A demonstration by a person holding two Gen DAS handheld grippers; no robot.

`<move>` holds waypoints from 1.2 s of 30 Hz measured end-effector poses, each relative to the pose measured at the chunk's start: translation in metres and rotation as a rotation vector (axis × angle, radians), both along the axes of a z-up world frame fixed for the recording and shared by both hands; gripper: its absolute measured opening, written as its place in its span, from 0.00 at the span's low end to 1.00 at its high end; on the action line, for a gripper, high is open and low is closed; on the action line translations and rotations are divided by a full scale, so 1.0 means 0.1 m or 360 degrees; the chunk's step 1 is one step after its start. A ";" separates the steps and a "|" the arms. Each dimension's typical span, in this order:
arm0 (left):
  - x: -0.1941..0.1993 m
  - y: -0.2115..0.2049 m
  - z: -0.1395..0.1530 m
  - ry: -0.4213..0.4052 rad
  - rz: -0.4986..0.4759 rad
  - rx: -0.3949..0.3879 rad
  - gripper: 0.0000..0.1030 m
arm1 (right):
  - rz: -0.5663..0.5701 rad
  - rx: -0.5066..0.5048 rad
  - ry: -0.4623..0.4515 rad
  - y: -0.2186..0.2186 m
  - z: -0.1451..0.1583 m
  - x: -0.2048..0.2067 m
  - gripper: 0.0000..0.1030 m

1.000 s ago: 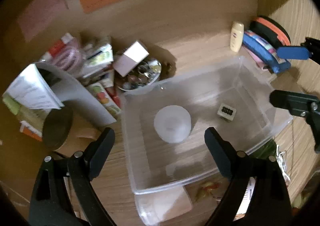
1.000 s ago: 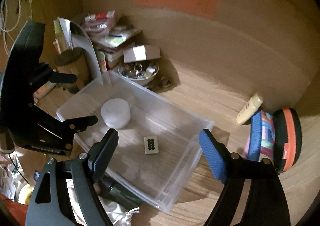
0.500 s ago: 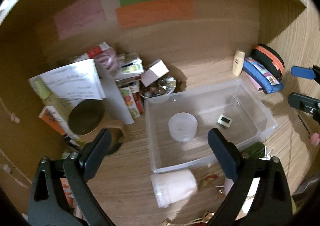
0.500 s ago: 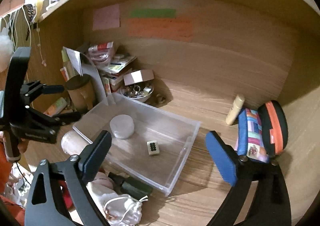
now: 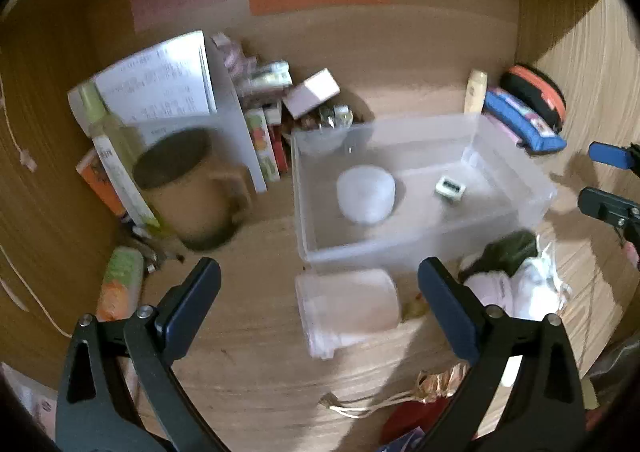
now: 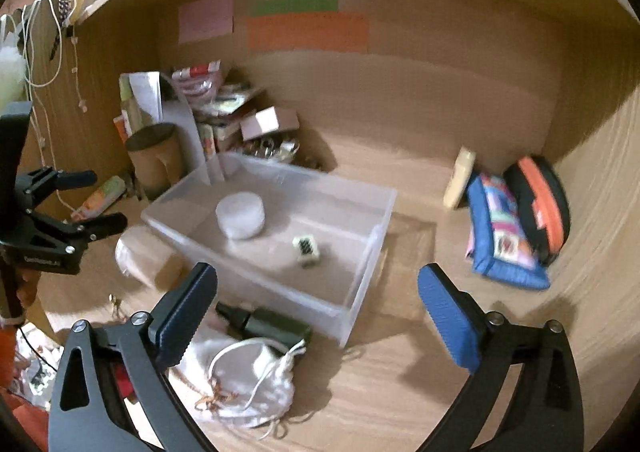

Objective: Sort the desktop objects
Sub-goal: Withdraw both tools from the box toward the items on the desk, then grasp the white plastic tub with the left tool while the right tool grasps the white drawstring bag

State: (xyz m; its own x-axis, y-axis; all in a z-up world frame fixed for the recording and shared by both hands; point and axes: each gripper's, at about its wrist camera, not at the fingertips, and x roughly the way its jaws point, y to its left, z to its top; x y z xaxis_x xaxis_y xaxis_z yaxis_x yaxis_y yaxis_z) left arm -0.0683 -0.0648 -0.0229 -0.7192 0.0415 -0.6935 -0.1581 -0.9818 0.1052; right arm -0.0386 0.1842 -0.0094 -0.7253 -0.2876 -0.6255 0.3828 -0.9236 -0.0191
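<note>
Much of the clutter at 10 o'clock in the left wrist view is blurred: a stack of small boxes and packets (image 5: 264, 108) behind a white sheet of printed paper (image 5: 160, 80) cannot be read, and a brown cylinder tin (image 5: 180, 180) smears at its lower edge. Low in the same view, a red item (image 5: 408, 416) is cut off behind the finger arms. A metal bowl of small trinkets (image 5: 328, 118) is half hidden by the far wall of the clear plastic bin (image 5: 520, 208).

The bin sits on the desk (image 5: 256, 364) at the centre and holds two things: a white round lidded tub (image 5: 366, 192) toward 9 o'clock and a small pale block with dark dots (image 5: 450, 186) toward 3 o'clock, apart from each other. Just outside its near wall lie a frosted plastic cup on its side (image 5: 348, 308), a dark green bottle (image 6: 268, 324) and a white drawstring pouch (image 6: 244, 380).

The left gripper (image 5: 320, 292) hangs over the fallen cup, fingers spread wide and having just been opening, nothing between them. The right gripper (image 6: 318, 300) is the same, wide apart and empty over the bin's near corner. At 3 o'clock a cream bottle (image 6: 460, 176) leans beside a blue patterned pouch (image 6: 504, 236) and an orange-and-black case (image 6: 540, 204).
</note>
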 end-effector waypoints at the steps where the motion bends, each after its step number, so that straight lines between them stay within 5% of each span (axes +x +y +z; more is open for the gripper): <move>1: 0.00 0.01 -0.06 -0.0013 0.0000 -0.0003 0.97 | -0.0003 0.0003 -0.0007 -0.01 -0.03 0.02 0.97; 12: -0.10 -0.02 -0.55 -0.0212 0.0046 0.0126 0.97 | 0.0008 -0.0046 -0.0197 -0.08 -0.45 0.19 0.97; 25: -0.20 -0.02 -0.76 -0.0211 0.0097 0.0075 0.97 | 0.0077 -0.0179 -0.0500 -0.15 -0.94 0.04 0.95; 32: -0.18 0.00 -0.75 -0.0140 0.0095 0.0060 0.96 | 0.0159 -0.0280 -0.0559 -0.15 -1.00 0.05 0.67; 36: -0.16 0.04 -0.74 -0.0138 0.0049 0.0080 0.80 | 0.0170 -0.0298 -0.0506 -0.13 -0.94 0.11 0.54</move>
State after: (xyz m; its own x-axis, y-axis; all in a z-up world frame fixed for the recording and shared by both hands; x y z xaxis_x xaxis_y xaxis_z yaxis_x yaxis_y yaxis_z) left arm -0.0845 -0.0610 -0.0965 -0.6582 0.0564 -0.7507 -0.1339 -0.9901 0.0431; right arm -0.0272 0.1710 -0.1032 -0.4634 -0.4818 -0.7437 0.4366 -0.8545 0.2816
